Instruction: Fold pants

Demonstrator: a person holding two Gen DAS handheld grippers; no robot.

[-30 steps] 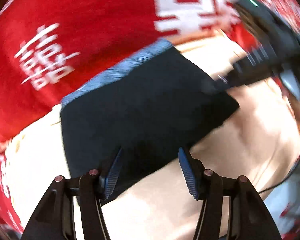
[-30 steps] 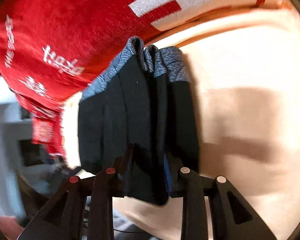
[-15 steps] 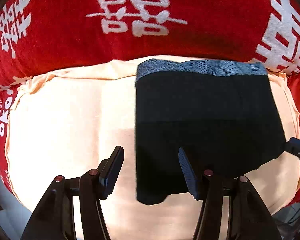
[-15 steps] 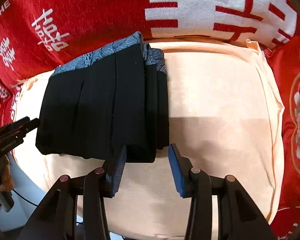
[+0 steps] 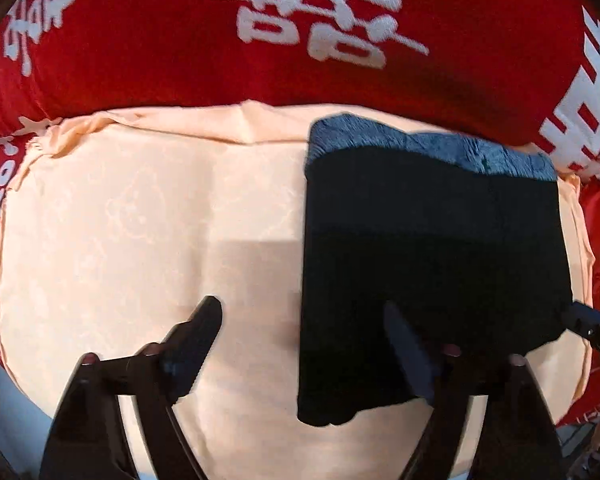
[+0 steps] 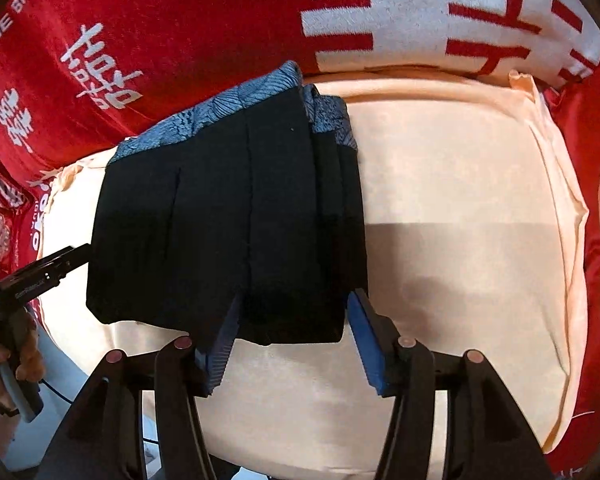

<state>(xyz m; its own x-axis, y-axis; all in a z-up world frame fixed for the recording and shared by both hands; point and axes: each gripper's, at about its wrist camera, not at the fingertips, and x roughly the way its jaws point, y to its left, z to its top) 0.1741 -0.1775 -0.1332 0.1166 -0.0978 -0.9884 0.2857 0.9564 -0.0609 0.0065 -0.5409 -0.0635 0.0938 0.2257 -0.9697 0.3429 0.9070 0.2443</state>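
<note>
The black pants [image 5: 432, 264] lie folded into a thick rectangle on a peach cloth [image 5: 140, 240], with the blue-grey patterned waistband [image 5: 432, 148] at the far end. In the right wrist view the pants [image 6: 228, 232] show stacked layers along their right side. My left gripper [image 5: 306, 332] is open and empty, astride the pants' near left edge. My right gripper [image 6: 296, 316] is open and empty at the pants' near right corner. Its tip shows in the left wrist view [image 5: 588, 324]. The left gripper shows in the right wrist view [image 6: 40, 272].
A red blanket with white characters [image 5: 300, 32] surrounds the peach cloth on the far side and both sides. The peach cloth's near edge [image 6: 300, 440] drops off toward a pale floor. A bare hand [image 6: 4, 360] holds the left gripper's handle.
The right gripper has let go of the pants and opened. Both grippers have drawn back toward the near edge. The folded pants now lie flat and still.
</note>
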